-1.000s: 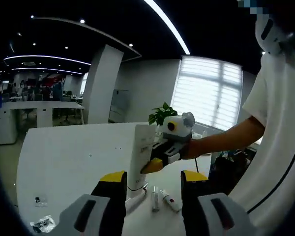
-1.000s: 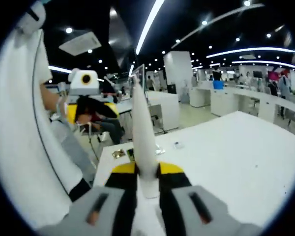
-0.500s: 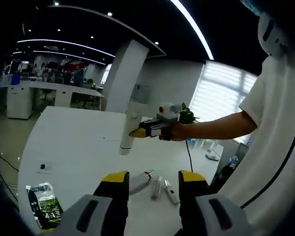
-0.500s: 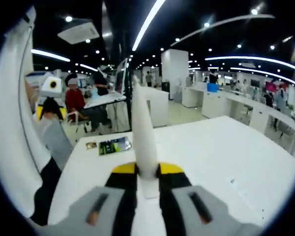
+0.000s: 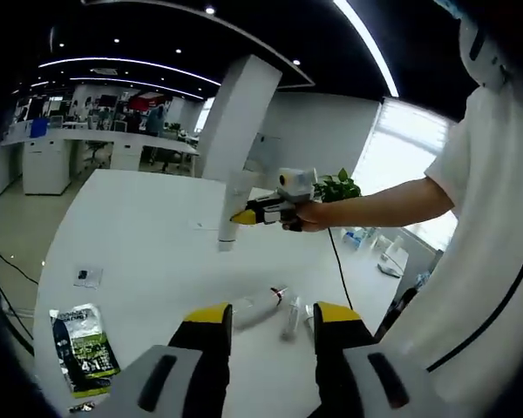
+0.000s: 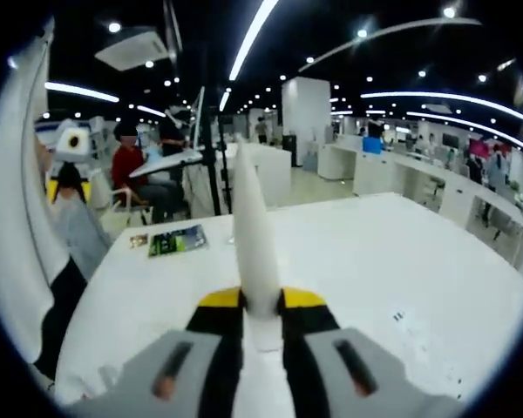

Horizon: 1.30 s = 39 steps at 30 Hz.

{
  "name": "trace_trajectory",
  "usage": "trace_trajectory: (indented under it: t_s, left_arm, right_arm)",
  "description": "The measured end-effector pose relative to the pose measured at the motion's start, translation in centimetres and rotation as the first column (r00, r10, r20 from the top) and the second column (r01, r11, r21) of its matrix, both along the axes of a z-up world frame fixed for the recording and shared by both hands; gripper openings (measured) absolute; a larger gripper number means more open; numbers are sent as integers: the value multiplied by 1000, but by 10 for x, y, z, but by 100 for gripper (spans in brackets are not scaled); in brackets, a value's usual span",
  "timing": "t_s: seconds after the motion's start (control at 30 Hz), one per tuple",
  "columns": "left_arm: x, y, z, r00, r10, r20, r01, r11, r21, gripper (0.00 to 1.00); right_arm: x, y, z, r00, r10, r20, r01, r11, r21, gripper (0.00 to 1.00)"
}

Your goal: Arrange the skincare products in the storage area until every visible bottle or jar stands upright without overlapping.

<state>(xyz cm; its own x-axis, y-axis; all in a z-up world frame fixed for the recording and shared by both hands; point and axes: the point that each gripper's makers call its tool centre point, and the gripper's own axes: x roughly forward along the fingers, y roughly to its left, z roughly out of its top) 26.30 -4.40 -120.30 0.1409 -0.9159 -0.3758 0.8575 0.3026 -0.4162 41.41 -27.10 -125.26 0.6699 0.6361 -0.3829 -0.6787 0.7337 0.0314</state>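
In the right gripper view, a white squeeze tube [image 6: 248, 235] rises between my yellow-tipped jaws, and my right gripper [image 6: 261, 306] is shut on its lower end. Seen from the left gripper view, the same tube [image 5: 230, 212] hangs above the white table [image 5: 139, 235], held out by the right gripper [image 5: 253, 215] at the end of a person's arm. My left gripper [image 5: 271, 315] stands open low over the table with nothing between its fingers. Just beyond its tips lie a clear bottle [image 5: 255, 306] and two small tubes [image 5: 293, 317], all on their sides.
A green sachet [image 5: 84, 354] lies at the table's near left; the same sachet [image 6: 178, 239] sits far left in the right gripper view. A small card [image 5: 84, 276] rests nearby. A potted plant [image 5: 338, 187] and a cable [image 5: 338, 261] stand at the far edge. Seated people are beyond the table.
The right gripper has carried the tube farther out over the table, away from the left gripper. The left view has tilted down, bringing the sachet and lying bottles into fuller sight.
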Motion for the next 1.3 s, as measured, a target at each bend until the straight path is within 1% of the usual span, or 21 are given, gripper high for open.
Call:
trace_trajectory:
  t_s: [0.1,0.2,0.3,0.43,0.5,0.67,0.8,0.83,0.87,0.93,0.97,1.0,1.03,1.07,1.13,1.2,1.3]
  left_arm:
    - [5,1,-1,1000,15,2,-15,1000,15,37]
    - [10,5,-2,999,35,-4,-35,999,17,37]
    - [12,10,-7,999,52,-14,-51,998,37,37]
    - [14,16,-12,997,73,-25,-72,996,58,36]
    - [16,17,-12,996,87,-31,-85,995,57,36]
    - [14,19,-17,995,89,-41,-86,994,70,35]
    - [15,21,-20,992,113,-61,-109,992,66,35]
    - [15,22,-20,991,118,-67,-114,991,67,35]
    - [15,22,-21,990,120,-69,-115,991,68,35]
    - [15,24,-23,989,128,-73,-123,990,71,34]
    - [15,25,-23,988,135,-79,-129,989,71,34]
    - [15,25,-24,987,139,-85,-133,989,69,34]
    - [15,25,-24,986,143,-89,-137,988,68,34]
    - [15,24,-24,985,149,-92,-143,987,67,34]
    - [14,23,-25,984,150,-98,-145,987,65,34]
    - [12,21,-25,985,147,-94,-141,988,68,34]
    - [10,17,-24,986,142,-90,-136,988,69,34]
  right_arm:
    - [3,-5,-10,1000,4,-9,-4,1000,5,13]
    - [8,-12,-21,999,-6,-34,7,1000,15,13]
    - [14,-19,-31,999,-20,-46,21,1000,14,13]
    - [18,-23,-35,999,-24,-44,25,999,21,13]
    - [21,-25,-39,999,-24,-48,25,999,21,13]
    - [27,-28,-45,998,-24,-51,26,999,29,13]
    - [26,-32,-56,998,-21,-66,23,999,28,13]
    - [27,-31,-50,998,-21,-62,25,998,56,13]
    - [27,-33,-48,998,-23,-58,26,998,51,13]
    - [24,-27,-47,999,7,-49,-4,998,61,13]
    - [24,-26,-55,998,30,-52,-26,997,66,14]
    - [21,-25,-59,997,49,-62,-44,996,78,14]
    - [19,-22,-56,997,69,-44,-65,995,81,14]
    - [15,-20,-54,995,88,-54,-84,994,66,14]
    - [15,-19,-53,993,106,-55,-103,993,52,15]
    - [16,-18,-53,989,131,-65,-128,991,49,15]
    - [16,-18,-54,984,163,-71,-162,987,21,15]
